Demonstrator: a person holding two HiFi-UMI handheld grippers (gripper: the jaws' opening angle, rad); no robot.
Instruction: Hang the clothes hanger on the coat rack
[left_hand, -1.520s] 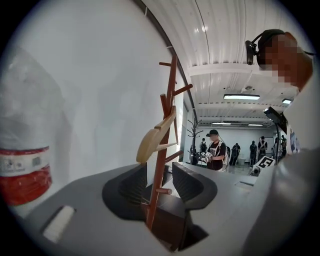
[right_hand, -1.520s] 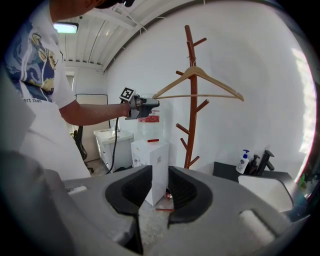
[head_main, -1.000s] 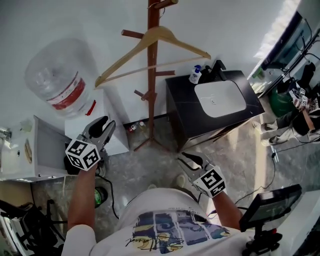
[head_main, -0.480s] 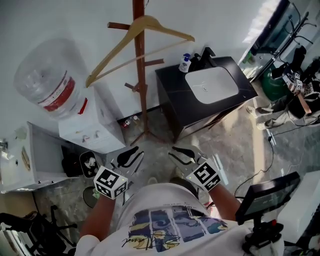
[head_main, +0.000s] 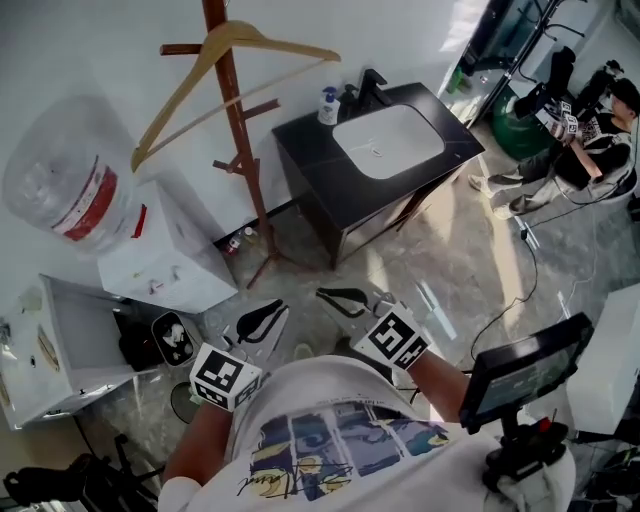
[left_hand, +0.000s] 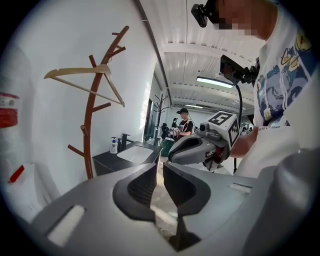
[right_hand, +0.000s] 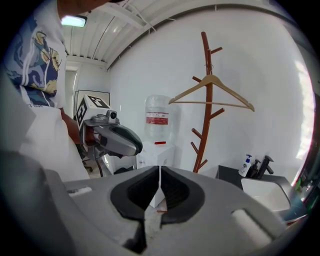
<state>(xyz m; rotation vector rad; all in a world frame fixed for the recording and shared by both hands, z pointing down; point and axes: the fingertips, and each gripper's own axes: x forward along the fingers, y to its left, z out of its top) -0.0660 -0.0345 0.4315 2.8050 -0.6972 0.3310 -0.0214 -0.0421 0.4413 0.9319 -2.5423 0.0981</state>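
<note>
The light wooden clothes hanger (head_main: 172, 103) hangs high on the tall reddish-brown wooden coat rack (head_main: 243, 150), tilted with one end lower. The rack stands on the floor by the white wall. The left gripper (head_main: 262, 318) and right gripper (head_main: 335, 297) are well apart from it. Both sets of jaws are closing with nothing between them, the left showing a narrow gap and the right practically together.

The clothes hanger (head_main: 240, 36) is pale, smooth wood; the coat rack (head_main: 239, 130) is darker reddish wood, seemingly varnished. Clear plastic water bottle (head_main: 55, 190); glossy stone-look floor (head_main: 440, 270); shiny white basin (head_main: 385, 140).
</note>
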